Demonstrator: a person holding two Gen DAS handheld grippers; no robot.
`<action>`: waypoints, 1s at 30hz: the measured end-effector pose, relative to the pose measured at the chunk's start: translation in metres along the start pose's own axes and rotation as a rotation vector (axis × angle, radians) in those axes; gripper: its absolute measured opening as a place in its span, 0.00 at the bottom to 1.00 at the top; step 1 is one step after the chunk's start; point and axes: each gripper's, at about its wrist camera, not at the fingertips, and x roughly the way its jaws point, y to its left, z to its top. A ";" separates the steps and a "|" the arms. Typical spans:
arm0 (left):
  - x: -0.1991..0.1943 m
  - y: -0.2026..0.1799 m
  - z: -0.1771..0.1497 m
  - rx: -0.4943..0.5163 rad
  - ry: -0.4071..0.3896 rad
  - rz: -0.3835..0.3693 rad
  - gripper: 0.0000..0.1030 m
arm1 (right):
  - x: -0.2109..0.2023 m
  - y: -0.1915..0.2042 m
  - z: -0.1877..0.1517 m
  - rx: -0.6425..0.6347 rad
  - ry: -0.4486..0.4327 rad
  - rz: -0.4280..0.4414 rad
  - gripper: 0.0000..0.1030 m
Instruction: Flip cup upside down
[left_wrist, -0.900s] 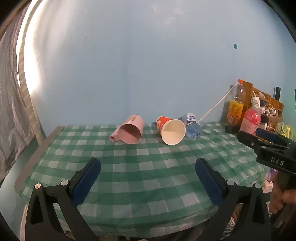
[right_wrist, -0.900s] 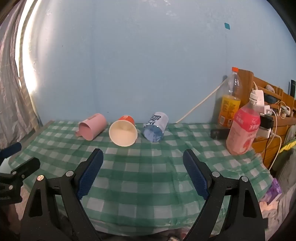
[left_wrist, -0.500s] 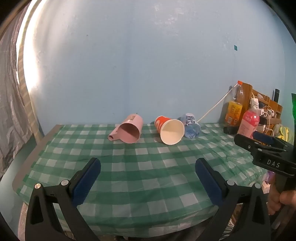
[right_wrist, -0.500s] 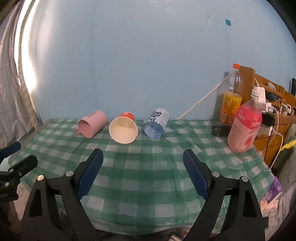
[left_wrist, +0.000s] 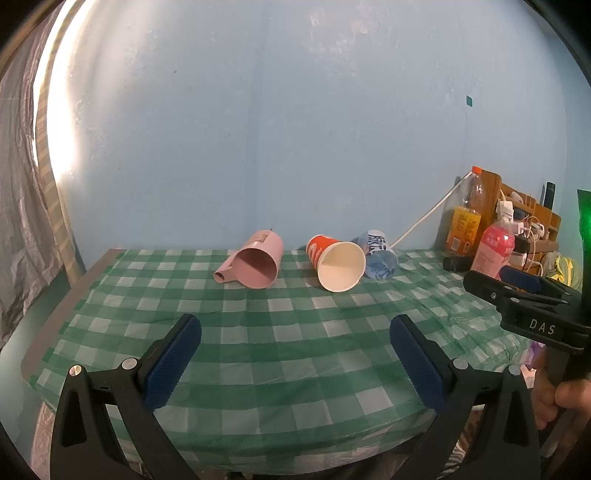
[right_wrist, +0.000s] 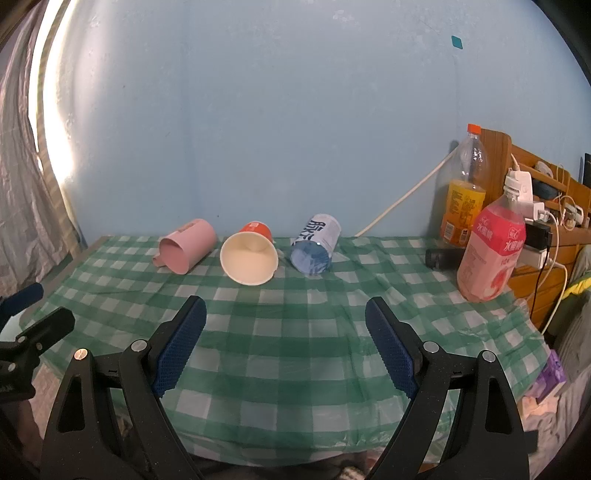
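Three cups lie on their sides in a row at the back of the green checked table (left_wrist: 295, 350), mouths toward me: a pink mug (left_wrist: 255, 265) (right_wrist: 188, 245), a red paper cup (left_wrist: 336, 261) (right_wrist: 251, 254), and a blue-and-white cup (left_wrist: 378, 254) (right_wrist: 316, 243). My left gripper (left_wrist: 295, 354) is open and empty above the table's front, well short of the cups. My right gripper (right_wrist: 286, 343) is open and empty, also near the front edge. The right gripper also shows at the right in the left wrist view (left_wrist: 524, 302).
An orange-drink bottle (right_wrist: 461, 192) and a pink bottle (right_wrist: 491, 247) stand at the table's right, beside a wooden shelf (right_wrist: 546, 229) with chargers and cables. A white cable (right_wrist: 402, 195) runs up the blue wall. A curtain (right_wrist: 22, 184) hangs at left.
Both grippers have risen or tilted slightly; the cups sit a little lower in view. Nothing on the table has moved.
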 end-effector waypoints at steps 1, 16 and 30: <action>0.000 0.000 0.000 -0.001 0.000 -0.001 1.00 | 0.000 0.000 0.000 0.001 0.000 -0.001 0.85; 0.001 0.000 0.000 0.001 0.007 0.003 1.00 | 0.001 -0.001 -0.001 0.003 0.007 0.000 0.85; 0.001 0.003 0.003 -0.002 0.007 0.002 1.00 | 0.002 -0.001 -0.001 0.004 0.009 -0.002 0.85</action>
